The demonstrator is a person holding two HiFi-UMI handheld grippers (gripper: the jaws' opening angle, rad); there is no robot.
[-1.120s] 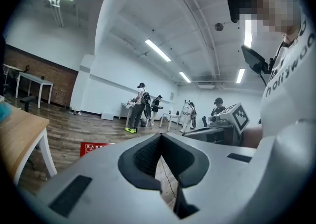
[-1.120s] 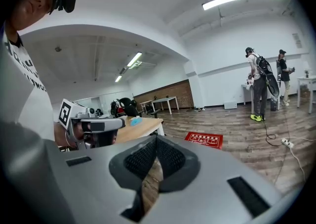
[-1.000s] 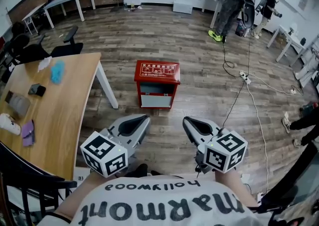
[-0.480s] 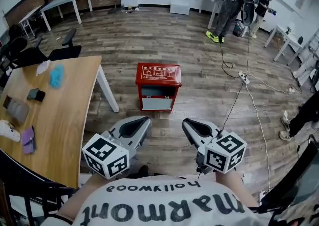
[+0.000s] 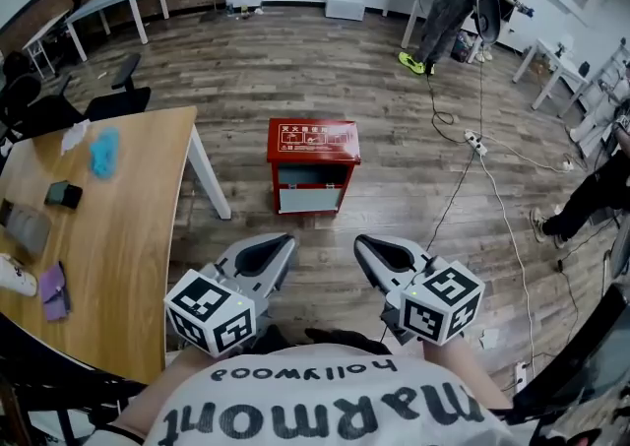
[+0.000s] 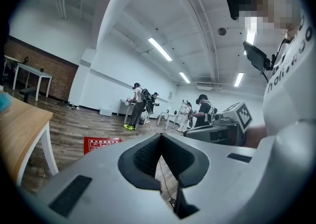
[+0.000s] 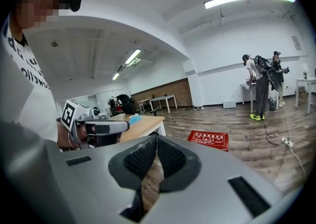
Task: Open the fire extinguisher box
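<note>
Wood-plank flooring (image 5: 246, 70) is stretching out ahead of you, and the red metal fire extinguisher box (image 5: 312, 163) is sitting at 12 o'clock, well apart from both tools. Your left gripper (image 5: 283, 239) and right gripper (image 5: 363, 241) are both pinched closed on nothing, so I'd be approaching squarely and spreading one set of jaws before reaching for its opening edge.

There was one red fire extinguisher box (image 5: 312, 164), one wooden desk (image 5: 123, 237), and two tongs: the left tongs (image 5: 281, 242) and the right tongs (image 5: 366, 243).
</note>
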